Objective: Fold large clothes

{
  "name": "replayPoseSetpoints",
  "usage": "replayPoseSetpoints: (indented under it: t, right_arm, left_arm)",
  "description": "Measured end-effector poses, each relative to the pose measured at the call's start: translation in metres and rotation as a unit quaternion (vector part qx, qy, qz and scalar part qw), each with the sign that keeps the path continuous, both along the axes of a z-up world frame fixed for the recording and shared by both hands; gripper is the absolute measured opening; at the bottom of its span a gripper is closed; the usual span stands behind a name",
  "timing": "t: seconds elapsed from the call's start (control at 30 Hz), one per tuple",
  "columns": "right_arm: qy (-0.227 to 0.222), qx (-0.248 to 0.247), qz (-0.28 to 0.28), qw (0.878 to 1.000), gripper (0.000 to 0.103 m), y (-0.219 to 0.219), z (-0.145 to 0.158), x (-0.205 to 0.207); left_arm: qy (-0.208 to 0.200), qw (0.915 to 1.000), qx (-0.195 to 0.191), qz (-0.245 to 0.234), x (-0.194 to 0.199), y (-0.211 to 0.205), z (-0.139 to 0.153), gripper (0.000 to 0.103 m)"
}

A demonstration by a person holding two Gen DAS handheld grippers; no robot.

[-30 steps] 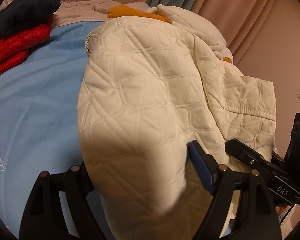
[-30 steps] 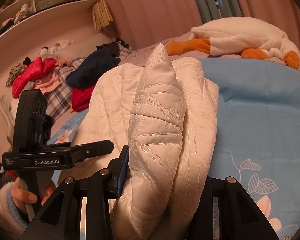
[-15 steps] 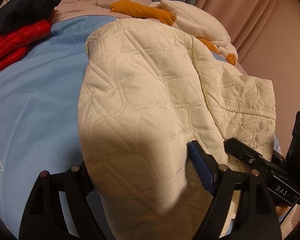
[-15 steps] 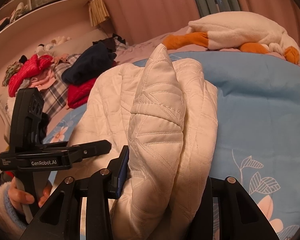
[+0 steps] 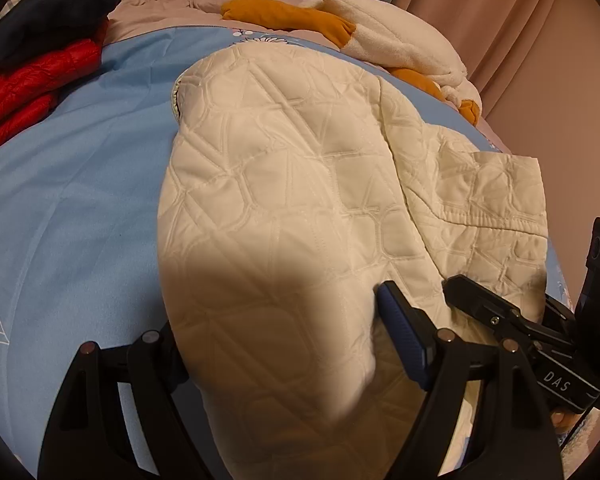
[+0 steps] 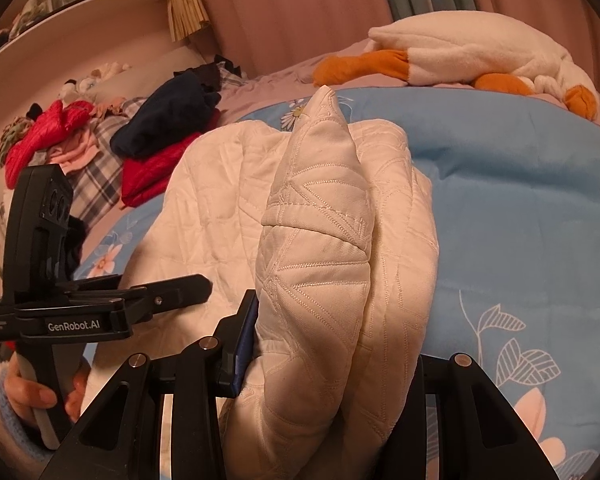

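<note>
Spread over the blue floral bedsheet (image 5: 80,200), the cream quilted jacket (image 5: 284,208) sits bunched and clamped in both the left gripper (image 5: 276,344) and right gripper (image 6: 332,364), so the slick thick padding could slip free and spoil the fold.

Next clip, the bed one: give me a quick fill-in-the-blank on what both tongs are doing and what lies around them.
1. Both tongs, left and right, grip the same cream ____ garment.
2. The bedspread under it is light ____ with a flower print.
3. Beyond it, by the curtain, lies a white plush toy with ____ feet.
4. Under the dark navy garment lies a ____ one.

Missing words: quilted; blue; orange; red
</note>
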State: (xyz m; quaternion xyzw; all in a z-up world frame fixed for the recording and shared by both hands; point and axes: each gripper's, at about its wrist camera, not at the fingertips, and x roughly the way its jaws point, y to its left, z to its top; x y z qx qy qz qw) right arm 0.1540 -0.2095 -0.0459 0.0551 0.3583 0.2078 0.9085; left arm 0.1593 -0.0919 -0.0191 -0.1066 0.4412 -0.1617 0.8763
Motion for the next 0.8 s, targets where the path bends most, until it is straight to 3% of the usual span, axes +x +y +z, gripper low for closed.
replayPoseSetpoints:
  t: [0.43,0.67,0.8]
  right_arm:
    - [0.022,-0.006,-0.008,1.0,0.043,0.0,-0.004,0.006]
    - [0.053,0.023,-0.018,0.998,0.048,-0.01,-0.013,0.012]
    - [0.08,0.063,-0.026,0.994,0.05,-0.021,-0.021,0.016]
  left_arm:
    - [0.011,0.9999,0.01,-0.005,0.006,-0.003,0.003,0.082]
    - [0.018,0.9996,0.019,-0.013,0.013,-0.005,0.001,0.082]
    - [0.02,0.9993,0.025,-0.019,0.015,-0.007,0.001,0.082]
